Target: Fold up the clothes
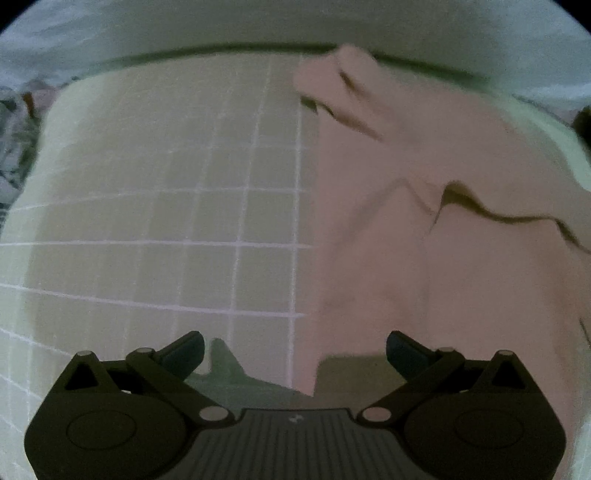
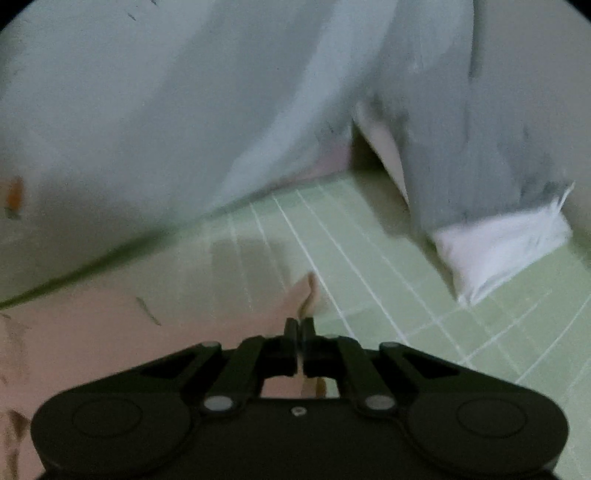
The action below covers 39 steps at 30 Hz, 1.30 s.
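Dim, greenish light falls on a desk (image 1: pixel 155 206) covered by a pale green mat ruled with a white grid (image 2: pixel 461 332), its dark far edge meeting a blurred grey-white surface behind (image 1: pixel 258 26), with indistinct clutter at far left (image 1: pixel 14 140).

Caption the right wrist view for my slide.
Right gripper shut on the pink cloth's edge, above the green grid mat.
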Each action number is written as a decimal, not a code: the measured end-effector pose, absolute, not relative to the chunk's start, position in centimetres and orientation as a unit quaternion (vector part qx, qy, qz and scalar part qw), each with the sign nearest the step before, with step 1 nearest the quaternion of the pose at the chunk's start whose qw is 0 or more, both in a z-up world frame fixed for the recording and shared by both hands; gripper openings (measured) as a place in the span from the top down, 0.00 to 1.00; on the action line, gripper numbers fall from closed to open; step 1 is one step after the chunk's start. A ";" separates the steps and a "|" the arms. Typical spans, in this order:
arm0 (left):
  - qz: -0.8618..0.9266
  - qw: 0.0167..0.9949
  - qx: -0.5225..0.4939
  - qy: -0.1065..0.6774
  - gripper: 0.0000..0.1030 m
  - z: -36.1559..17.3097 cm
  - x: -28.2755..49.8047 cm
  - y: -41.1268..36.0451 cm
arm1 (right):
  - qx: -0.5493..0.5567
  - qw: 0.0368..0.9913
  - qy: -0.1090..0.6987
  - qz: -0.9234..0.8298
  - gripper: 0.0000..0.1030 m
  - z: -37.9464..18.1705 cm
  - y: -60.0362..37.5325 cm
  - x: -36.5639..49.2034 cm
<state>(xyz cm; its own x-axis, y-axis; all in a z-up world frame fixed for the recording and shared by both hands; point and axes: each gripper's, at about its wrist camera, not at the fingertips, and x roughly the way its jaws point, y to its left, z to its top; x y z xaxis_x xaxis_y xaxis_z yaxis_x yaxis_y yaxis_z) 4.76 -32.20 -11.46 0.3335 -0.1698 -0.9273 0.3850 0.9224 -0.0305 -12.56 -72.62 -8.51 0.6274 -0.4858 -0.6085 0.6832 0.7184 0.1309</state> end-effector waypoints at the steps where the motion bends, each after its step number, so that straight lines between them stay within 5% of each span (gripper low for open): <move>1: -0.173 0.814 0.093 0.547 0.00 -11.0 4.4 -31.6 | 0.172 0.890 0.268 -0.325 0.98 -7.7 -71.6 -12.8; 8: -0.189 0.826 0.085 0.524 0.00 -9.0 1.4 -27.4 | 0.129 0.929 0.240 -0.252 0.98 -4.4 -62.0 -13.6; 22: -0.190 0.808 0.102 0.549 0.00 -9.9 -2.6 -17.7 | 0.115 0.929 0.318 -0.149 0.98 -8.8 -42.9 -15.6; 39: -0.204 0.805 0.103 0.547 0.00 -10.0 -3.5 -14.0 | 0.164 0.943 0.242 -0.158 0.98 -6.7 -35.5 -19.8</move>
<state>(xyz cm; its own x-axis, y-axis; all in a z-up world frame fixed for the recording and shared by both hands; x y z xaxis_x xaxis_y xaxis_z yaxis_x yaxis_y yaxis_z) -3.48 -14.00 -10.04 0.3188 -0.2162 -0.9228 0.4424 0.8950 -0.0569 -19.82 -35.50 -6.74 0.8323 -0.2193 -0.5091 0.3785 0.8958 0.2330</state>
